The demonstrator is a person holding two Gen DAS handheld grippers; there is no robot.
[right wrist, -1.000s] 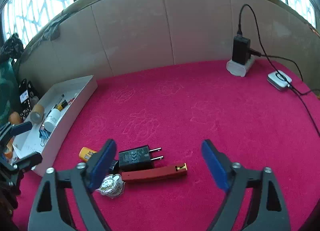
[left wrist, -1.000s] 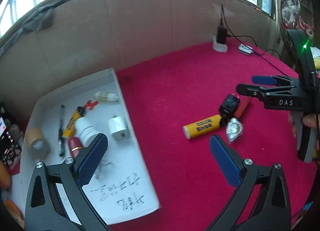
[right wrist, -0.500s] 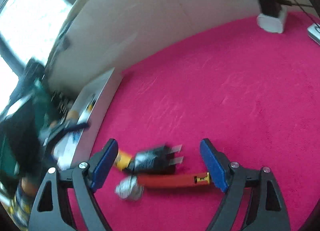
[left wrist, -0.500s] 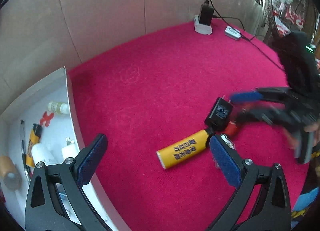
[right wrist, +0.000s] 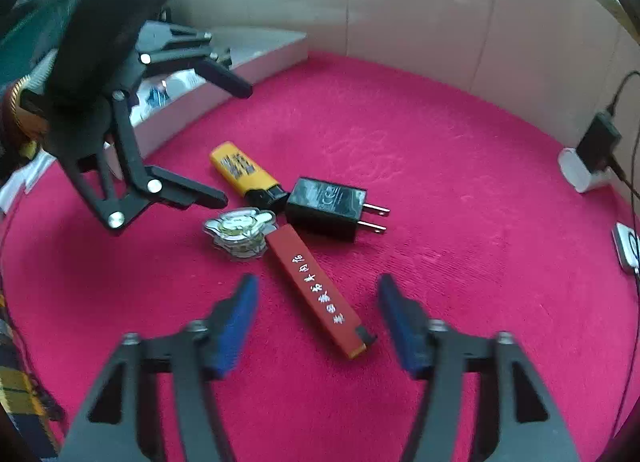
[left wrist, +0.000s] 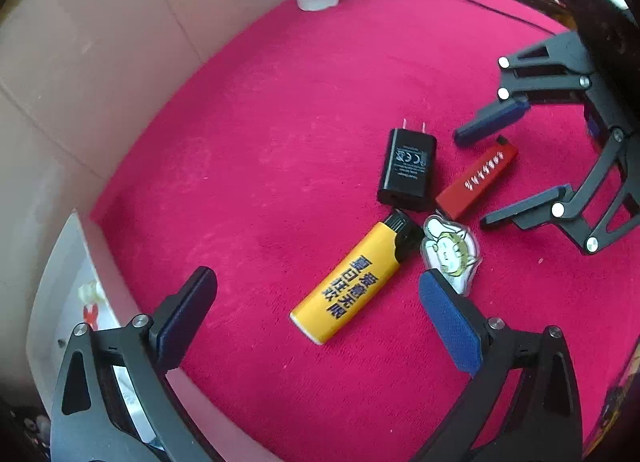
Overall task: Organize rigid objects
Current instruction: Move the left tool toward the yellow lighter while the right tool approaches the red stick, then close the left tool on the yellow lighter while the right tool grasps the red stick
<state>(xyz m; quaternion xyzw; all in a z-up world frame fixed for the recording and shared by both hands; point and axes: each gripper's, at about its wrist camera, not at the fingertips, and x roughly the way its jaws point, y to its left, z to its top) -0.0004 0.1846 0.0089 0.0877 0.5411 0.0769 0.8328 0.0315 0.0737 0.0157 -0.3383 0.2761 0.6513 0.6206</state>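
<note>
Right gripper (right wrist: 316, 322) fingers (right wrist: 236, 318) narrowed astride red bar (right wrist: 320, 294)

Red cloth table (left wrist: 280, 110), items clustered
Yellow lighter (left wrist: 352, 282), black charger (left wrist: 408, 170), red stick (left wrist: 476, 178), cartoon charm (left wrist: 450, 252), white tray (left wrist: 96, 258) at edge.

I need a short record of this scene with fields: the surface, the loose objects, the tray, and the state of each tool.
surface: red cloth
loose objects: yellow lighter, black charger plug, red stick, cartoon badge, clustered together
tray: white tray, at the cloth's edge, already holding small items
left tool: open, straddling the yellow lighter, not gripping
right tool: jaws have just been closing, red stick between them, pads not yet touching it
background: charger in a white socket by the wall
</note>
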